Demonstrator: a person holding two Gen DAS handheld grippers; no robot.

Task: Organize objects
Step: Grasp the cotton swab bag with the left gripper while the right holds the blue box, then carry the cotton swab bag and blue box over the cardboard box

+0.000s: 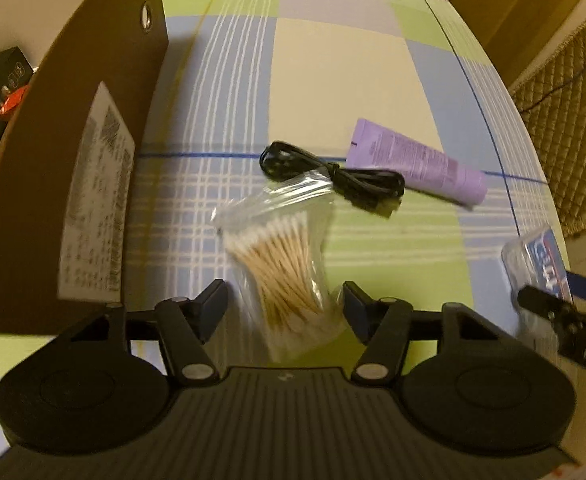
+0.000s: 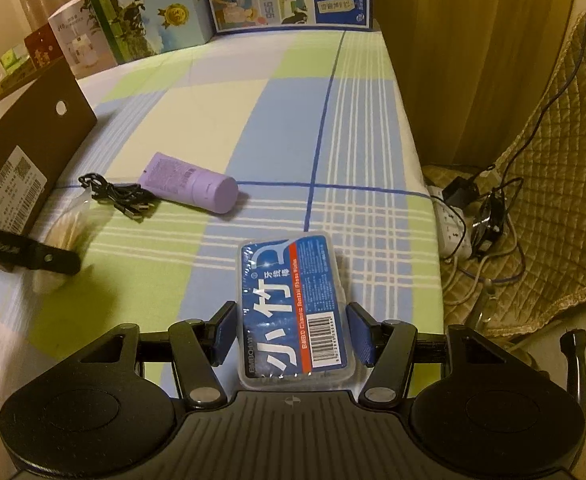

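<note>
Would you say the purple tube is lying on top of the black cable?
No, the purple tube lies on the tablecloth beside the black cable, its flat end next to the bundle.

Bag of cotton swabs (image 1: 281,264), clear, between left fingers (image 1: 213,304). Floss box (image 2: 289,308), blue label, flat, clamped between right fingers (image 2: 225,332). Black cable (image 1: 333,176), coiled, and purple tube (image 1: 421,164), lying flat, beyond.

Swab bag (image 1: 281,256) beside box (image 1: 73,168), cable (image 1: 333,176) behind it, tube (image 1: 421,168) right of cable
</note>
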